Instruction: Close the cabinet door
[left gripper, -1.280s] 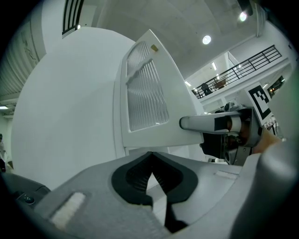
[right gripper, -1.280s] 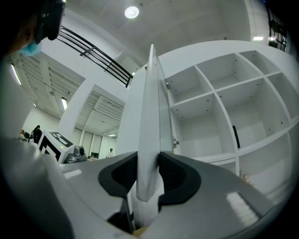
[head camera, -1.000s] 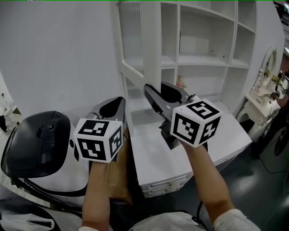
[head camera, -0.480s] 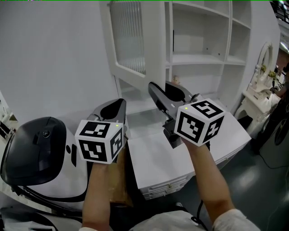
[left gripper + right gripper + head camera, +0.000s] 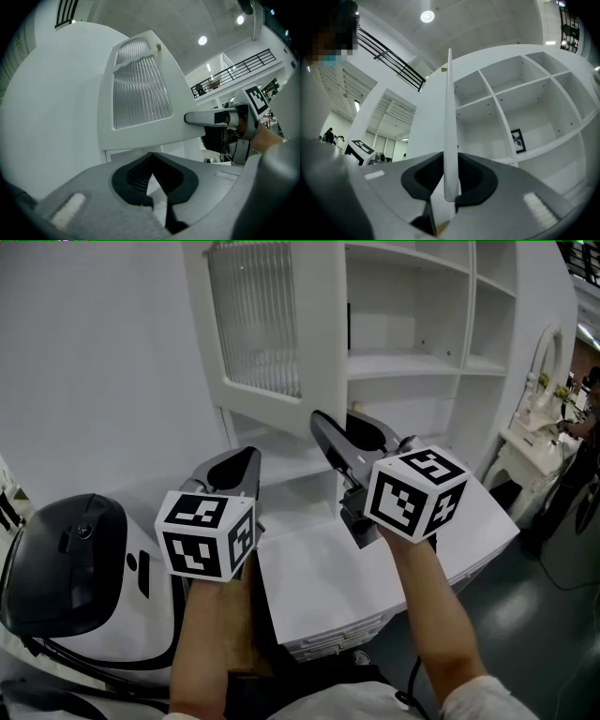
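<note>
The white cabinet door (image 5: pixel 253 320) with its ribbed glass pane stands swung out from the shelf cabinet (image 5: pixel 412 362). My right gripper (image 5: pixel 349 435) is at the door's lower free corner. In the right gripper view the door's thin edge (image 5: pixel 449 117) runs upright between the jaws of the right gripper (image 5: pixel 449 187), which are closing onto it with the pads against it. My left gripper (image 5: pixel 239 465) hangs left of the door, below the pane (image 5: pixel 140 93), touching nothing. The tips of the left gripper (image 5: pixel 151 159) meet with nothing between them.
A white counter top (image 5: pixel 328 568) with drawers juts out under the shelves, below both arms. A black and white rounded machine (image 5: pixel 61 559) sits at the lower left against the wall. A white dressing table (image 5: pixel 544 427) stands at the far right.
Both grippers have moved nearer the cabinet. The door now fills more of the upper head view and shows more of its glass pane. The right gripper has stayed at the door's edge.
</note>
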`<state>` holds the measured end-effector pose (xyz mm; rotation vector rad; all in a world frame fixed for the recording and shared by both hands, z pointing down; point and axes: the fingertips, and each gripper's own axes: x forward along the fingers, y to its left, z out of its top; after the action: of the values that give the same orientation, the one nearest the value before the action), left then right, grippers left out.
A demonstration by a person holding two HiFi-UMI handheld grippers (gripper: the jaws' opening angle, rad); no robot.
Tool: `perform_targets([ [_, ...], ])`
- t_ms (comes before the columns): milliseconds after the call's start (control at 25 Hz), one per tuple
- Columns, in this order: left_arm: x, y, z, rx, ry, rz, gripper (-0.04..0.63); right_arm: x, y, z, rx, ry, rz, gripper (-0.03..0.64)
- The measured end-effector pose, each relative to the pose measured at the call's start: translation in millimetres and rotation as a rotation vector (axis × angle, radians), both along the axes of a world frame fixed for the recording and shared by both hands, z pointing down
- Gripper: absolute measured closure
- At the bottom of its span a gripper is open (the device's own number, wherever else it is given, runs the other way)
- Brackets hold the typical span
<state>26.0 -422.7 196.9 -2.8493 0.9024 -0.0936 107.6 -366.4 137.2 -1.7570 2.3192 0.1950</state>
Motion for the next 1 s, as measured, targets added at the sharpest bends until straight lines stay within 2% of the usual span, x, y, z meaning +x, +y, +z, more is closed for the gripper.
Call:
perform_targets([
  [480, 32, -19, 3, 0.029, 0.01, -0.008, 0.595, 25, -19, 7, 0.019, -0.008, -0.061, 0.528],
  [720, 62, -30, -1, 0.024, -0.002, -0.035, 0.595, 57, -34, 3, 0.009, -0.017, -0.098, 0.52],
  [1000, 76, -39, -1, 0.031, -0.001, -0.073, 0.595, 72, -47, 3, 0.017, -0.013, -0.147, 0.514],
])
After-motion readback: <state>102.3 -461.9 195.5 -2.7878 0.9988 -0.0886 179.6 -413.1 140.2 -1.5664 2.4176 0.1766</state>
